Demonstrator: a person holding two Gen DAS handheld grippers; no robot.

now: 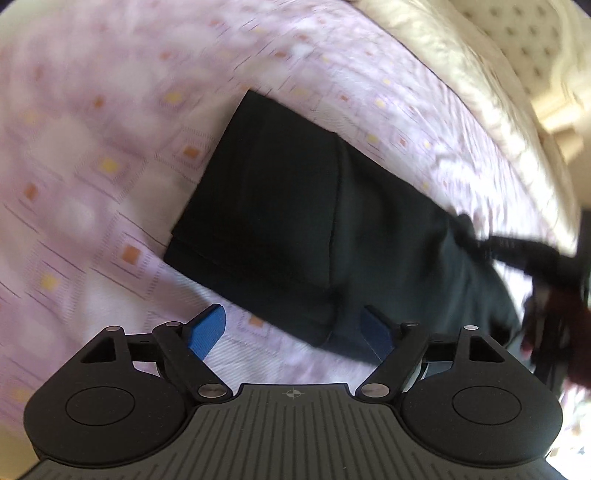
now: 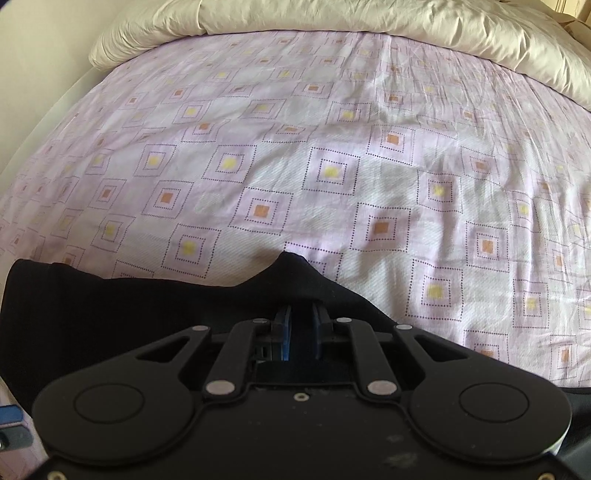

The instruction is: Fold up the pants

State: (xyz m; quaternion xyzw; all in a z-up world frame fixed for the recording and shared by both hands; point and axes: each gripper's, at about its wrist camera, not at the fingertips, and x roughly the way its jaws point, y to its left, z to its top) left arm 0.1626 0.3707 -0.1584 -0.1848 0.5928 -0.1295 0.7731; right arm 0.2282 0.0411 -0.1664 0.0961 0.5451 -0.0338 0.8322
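Observation:
Black pants (image 1: 277, 206) lie folded on a pink patterned bedsheet (image 1: 92, 147). My left gripper (image 1: 291, 328) hovers over their near edge, open. One blue pad (image 1: 208, 328) is over the sheet and the other over the dark cloth, with nothing pinched. In the right wrist view the pants (image 2: 110, 314) spread to the lower left. My right gripper (image 2: 301, 325) is shut on a bunch of that black cloth, which peaks just beyond its fingertips. A dark blurred shape (image 1: 517, 254) at the pants' right end in the left wrist view looks like the right gripper.
A cream duvet (image 2: 332, 18) is bunched along the far end of the bed, also in the left wrist view as the duvet (image 1: 461, 74). A pale wall (image 2: 37, 55) runs along the bed's left side. The bedsheet (image 2: 332, 166) stretches out beyond the pants.

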